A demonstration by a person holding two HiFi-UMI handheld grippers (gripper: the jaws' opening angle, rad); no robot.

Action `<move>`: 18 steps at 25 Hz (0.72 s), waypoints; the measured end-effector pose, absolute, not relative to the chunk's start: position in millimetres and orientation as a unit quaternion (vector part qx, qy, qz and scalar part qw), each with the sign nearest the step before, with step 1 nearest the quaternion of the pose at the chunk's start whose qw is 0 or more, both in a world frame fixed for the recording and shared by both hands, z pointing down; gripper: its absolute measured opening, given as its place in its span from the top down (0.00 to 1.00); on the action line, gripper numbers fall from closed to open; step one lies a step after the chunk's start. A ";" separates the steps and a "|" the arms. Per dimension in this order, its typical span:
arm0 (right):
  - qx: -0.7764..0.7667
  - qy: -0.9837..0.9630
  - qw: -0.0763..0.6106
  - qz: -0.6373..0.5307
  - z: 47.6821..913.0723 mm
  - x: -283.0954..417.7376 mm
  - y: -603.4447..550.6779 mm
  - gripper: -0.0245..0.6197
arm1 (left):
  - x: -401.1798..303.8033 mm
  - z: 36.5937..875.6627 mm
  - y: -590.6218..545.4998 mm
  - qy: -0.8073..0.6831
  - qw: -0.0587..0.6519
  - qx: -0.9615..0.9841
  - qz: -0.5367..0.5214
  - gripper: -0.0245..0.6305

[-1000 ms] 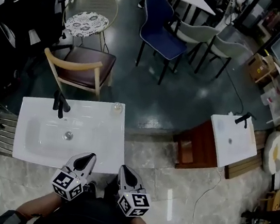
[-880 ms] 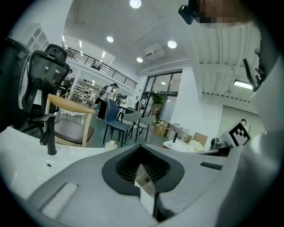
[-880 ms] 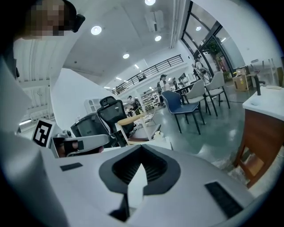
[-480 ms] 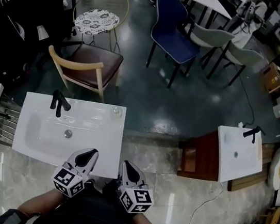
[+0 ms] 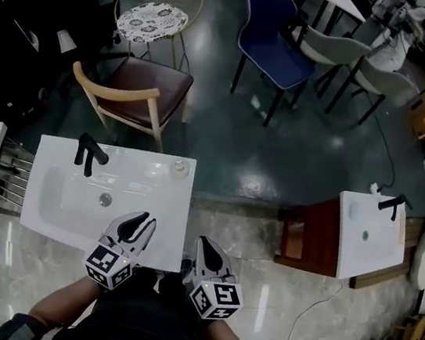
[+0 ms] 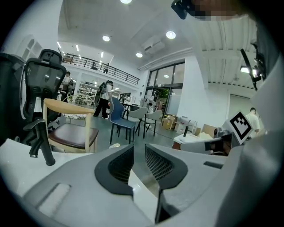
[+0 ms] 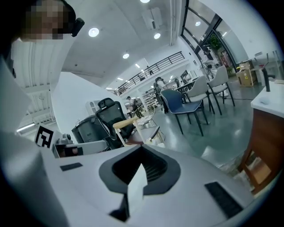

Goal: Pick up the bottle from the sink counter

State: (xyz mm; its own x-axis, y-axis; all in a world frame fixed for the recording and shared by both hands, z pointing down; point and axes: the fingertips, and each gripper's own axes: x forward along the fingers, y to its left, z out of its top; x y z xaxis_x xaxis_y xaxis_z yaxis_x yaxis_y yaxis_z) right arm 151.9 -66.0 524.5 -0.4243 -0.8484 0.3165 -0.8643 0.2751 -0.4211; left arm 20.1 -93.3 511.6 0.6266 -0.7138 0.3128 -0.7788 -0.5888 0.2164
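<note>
A small clear bottle (image 5: 180, 168) stands at the far right corner of the white sink counter (image 5: 160, 213); the left gripper view shows the bottle (image 6: 115, 145) low, just past the jaws. My left gripper (image 5: 142, 221) hovers over the counter's near right part, well short of the bottle. Its jaws have just been opening and stand slightly apart, nothing between them. My right gripper (image 5: 204, 244) is beside the counter's right edge, above the floor, with its jaws together and empty.
A black faucet (image 5: 88, 155) stands at the basin's back left. Behind the counter are a wooden chair (image 5: 133, 94) and a blue chair (image 5: 275, 44). A second small sink (image 5: 369, 236) on a brown cabinet stands to the right.
Both grippers have moved forward, the left one now further over the counter. The left jaws have parted a little; the right jaws look the same.
</note>
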 end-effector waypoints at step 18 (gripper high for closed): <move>0.595 -0.745 0.022 0.301 547.2 167.8 -98.9 0.95 | 29.0 583.9 -204.3 -0.398 0.151 0.897 0.121 0.69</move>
